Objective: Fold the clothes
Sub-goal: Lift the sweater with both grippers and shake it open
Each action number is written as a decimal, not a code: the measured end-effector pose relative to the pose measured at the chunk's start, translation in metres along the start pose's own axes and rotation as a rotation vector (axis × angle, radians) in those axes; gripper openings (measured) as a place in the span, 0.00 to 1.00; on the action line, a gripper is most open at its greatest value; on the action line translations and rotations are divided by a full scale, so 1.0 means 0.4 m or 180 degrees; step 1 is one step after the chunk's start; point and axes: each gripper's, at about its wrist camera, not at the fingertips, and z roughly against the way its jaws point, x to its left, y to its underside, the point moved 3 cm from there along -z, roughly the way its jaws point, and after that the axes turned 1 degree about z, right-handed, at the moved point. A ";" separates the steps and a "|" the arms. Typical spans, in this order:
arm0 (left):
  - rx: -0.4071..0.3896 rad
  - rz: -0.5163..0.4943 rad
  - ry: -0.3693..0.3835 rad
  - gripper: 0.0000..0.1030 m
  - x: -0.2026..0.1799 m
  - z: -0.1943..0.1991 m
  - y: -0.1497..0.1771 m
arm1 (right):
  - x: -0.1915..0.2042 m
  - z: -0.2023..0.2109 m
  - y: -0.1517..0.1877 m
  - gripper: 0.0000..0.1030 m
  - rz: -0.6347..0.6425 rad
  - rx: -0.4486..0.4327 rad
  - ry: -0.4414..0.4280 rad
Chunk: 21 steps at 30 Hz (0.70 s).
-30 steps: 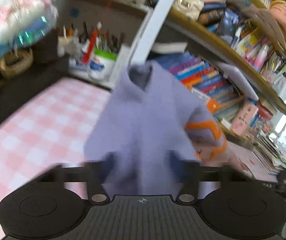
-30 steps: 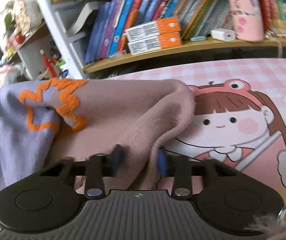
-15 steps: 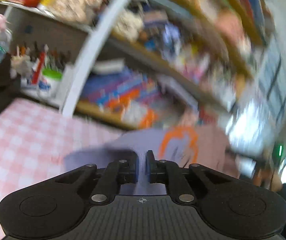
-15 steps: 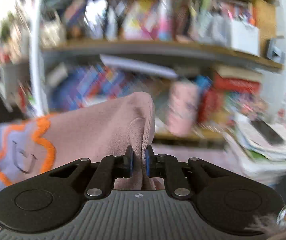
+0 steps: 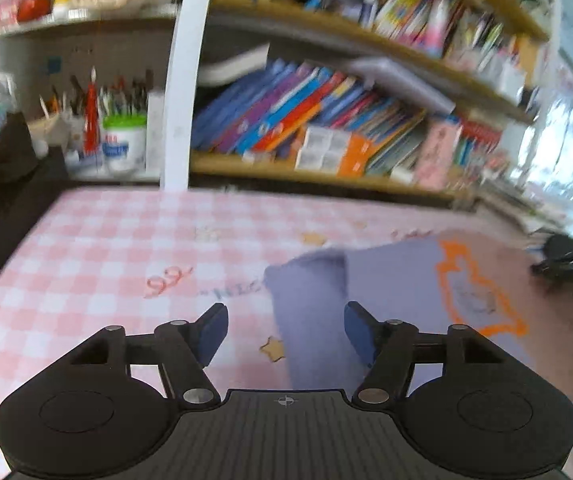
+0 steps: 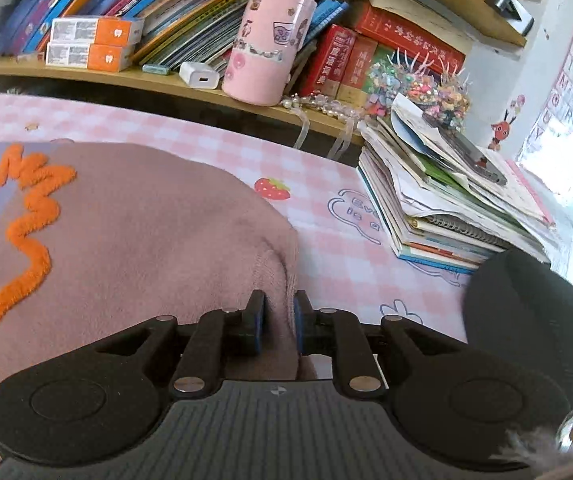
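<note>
Mauve-lilac fleece garment flat on pink checked table; right hand-held gripper clamps its edge; left hand-held gripper just opened, pads clear of cloth.

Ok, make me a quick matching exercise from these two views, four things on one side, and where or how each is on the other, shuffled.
Things:
1. left gripper
2. right gripper
3. pink cup
4. stack of books

States:
A. stands on the wooden shelf
B. pinching the sweater's pink edge
C. lies on the checked cloth
D. jaws apart, gripping nothing

Pairs: 1-D, 2-B, 3-A, 4-C
</note>
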 end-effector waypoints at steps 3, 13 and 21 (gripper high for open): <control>0.0098 0.0118 0.0164 0.63 0.005 -0.078 -0.020 | 0.004 0.000 0.006 0.15 0.0034 -0.0018 0.0019; 0.0131 0.0384 0.0322 0.06 0.002 -0.184 -0.106 | -0.013 0.008 0.013 0.15 -0.0123 -0.0062 -0.0065; -0.1395 -0.0758 0.0406 0.14 -0.063 0.209 -0.229 | 0.057 0.041 -0.015 0.14 -0.0065 -0.0255 -0.0416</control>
